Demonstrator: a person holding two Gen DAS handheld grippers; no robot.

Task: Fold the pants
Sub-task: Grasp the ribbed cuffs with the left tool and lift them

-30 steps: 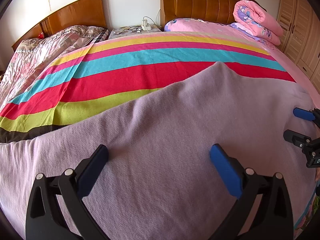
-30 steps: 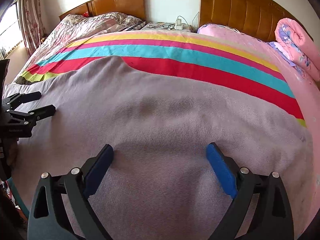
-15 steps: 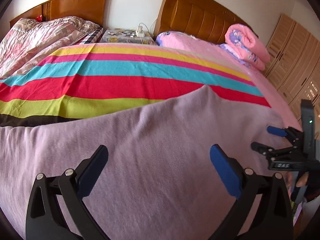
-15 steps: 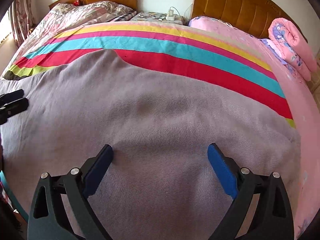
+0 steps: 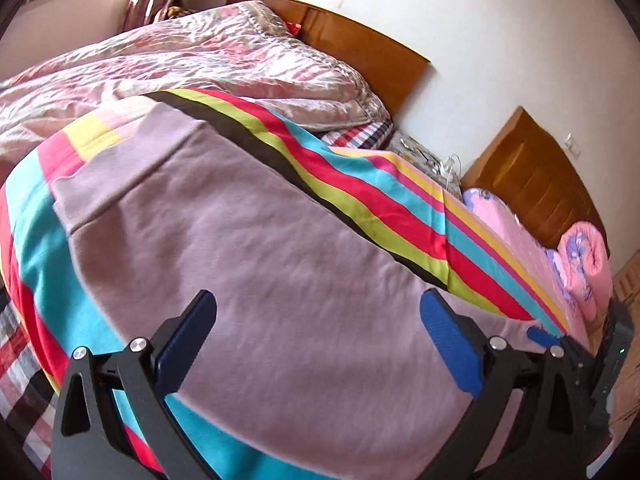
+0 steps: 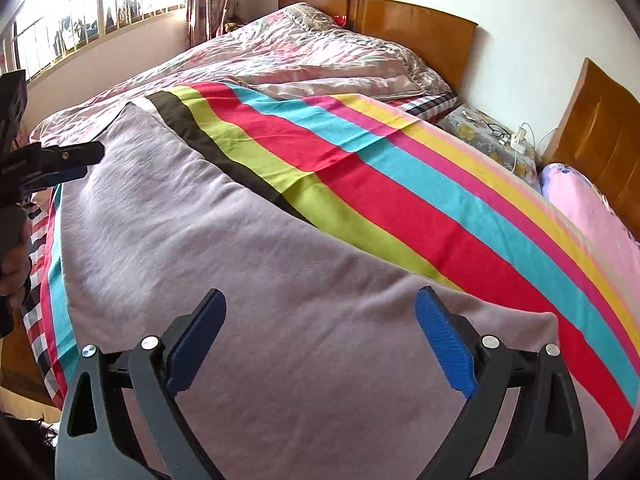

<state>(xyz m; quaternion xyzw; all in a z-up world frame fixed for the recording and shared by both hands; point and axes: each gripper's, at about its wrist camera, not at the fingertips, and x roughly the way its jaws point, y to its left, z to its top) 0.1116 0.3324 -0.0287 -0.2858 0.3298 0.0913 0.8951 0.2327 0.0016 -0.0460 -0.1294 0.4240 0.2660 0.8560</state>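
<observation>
Left wrist view: swung leftward to pants hem end on bed; my left gripper and right gripper both wide, empty, fold unstarted.

Bed, striped blanket across it, lilac pants spread flat on top

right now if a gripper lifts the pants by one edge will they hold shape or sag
The pants would probably sag: they lie limp, following the bed's curve. The soft knit looks grippy, unlikely to slip. Likely light, being thin fabric.
</observation>
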